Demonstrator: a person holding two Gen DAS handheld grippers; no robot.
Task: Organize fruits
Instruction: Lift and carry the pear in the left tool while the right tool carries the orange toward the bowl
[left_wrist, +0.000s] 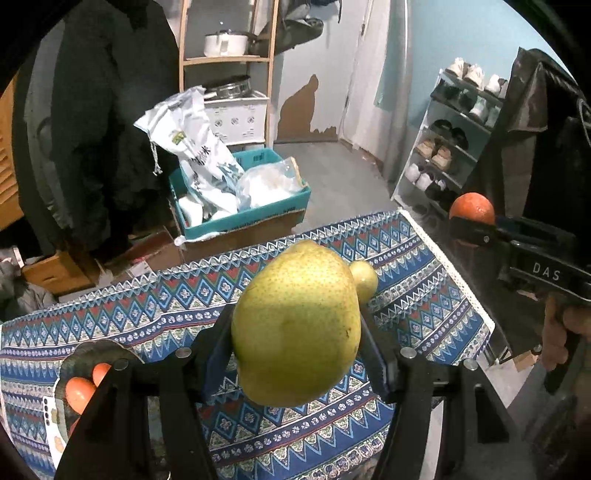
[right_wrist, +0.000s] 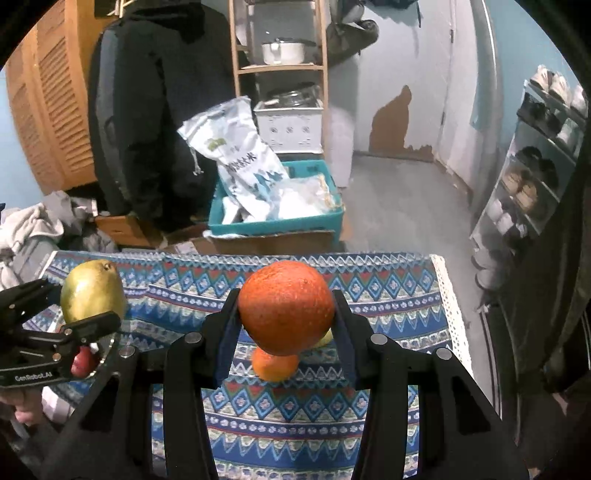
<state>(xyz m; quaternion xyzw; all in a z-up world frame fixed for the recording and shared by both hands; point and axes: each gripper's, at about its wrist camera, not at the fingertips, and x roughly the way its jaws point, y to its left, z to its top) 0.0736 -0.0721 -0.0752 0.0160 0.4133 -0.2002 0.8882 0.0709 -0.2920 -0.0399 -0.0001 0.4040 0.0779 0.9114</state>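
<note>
My left gripper is shut on a big yellow-green pear, held above the patterned tablecloth. A smaller pear lies on the cloth behind it. At lower left a dark plate holds orange fruits. My right gripper is shut on a large orange, also lifted off the cloth. Below it lie a smaller orange and a sliver of the small pear. In the right wrist view the left gripper with its pear is at the left, over a red fruit.
Beyond the table's far edge stands a teal box with white bags on cardboard. A dark coat hangs at the back left, by a wooden shelf. A shoe rack lines the right wall. The cloth's lace edge marks the table's right side.
</note>
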